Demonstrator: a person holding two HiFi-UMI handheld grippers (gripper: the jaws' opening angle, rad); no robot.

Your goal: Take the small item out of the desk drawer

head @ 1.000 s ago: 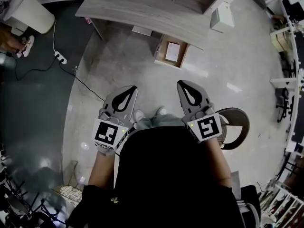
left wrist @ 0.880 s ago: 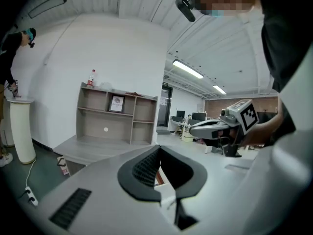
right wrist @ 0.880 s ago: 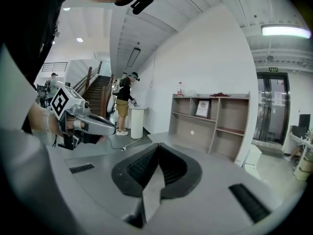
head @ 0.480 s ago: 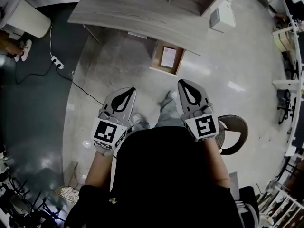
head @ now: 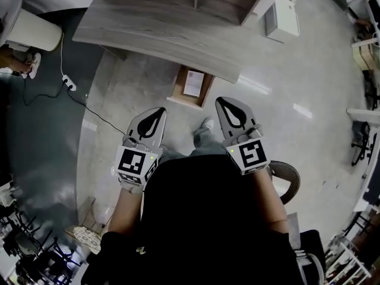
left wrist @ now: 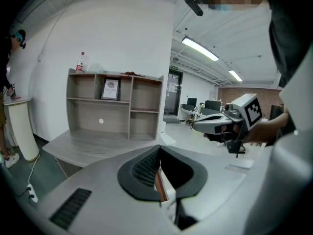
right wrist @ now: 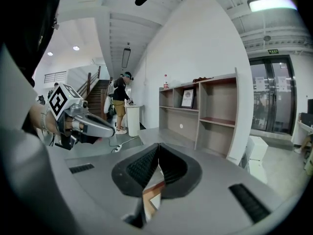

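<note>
I hold my left gripper (head: 159, 113) and right gripper (head: 223, 103) low in front of me, side by side. Both have their jaws pressed together with nothing in them. The desk (head: 154, 28) is ahead. Its drawer (head: 177, 91) sticks out open, and a flat white thing (head: 192, 83) lies inside, apart from both grippers.

The long wood-grain desk (head: 154, 31) is pale grey-brown. Under its front edge the box-shaped wooden drawer (head: 176, 85) is tan, holding a white sheet (head: 193, 83). Off the desk's left end, a cylindrical bin (head: 32, 31) is white, on dark grey flooring (head: 41, 129). The left gripper (head: 160, 110) and right gripper (head: 219, 101) are light grey, with black-and-white marker cubes.
</note>
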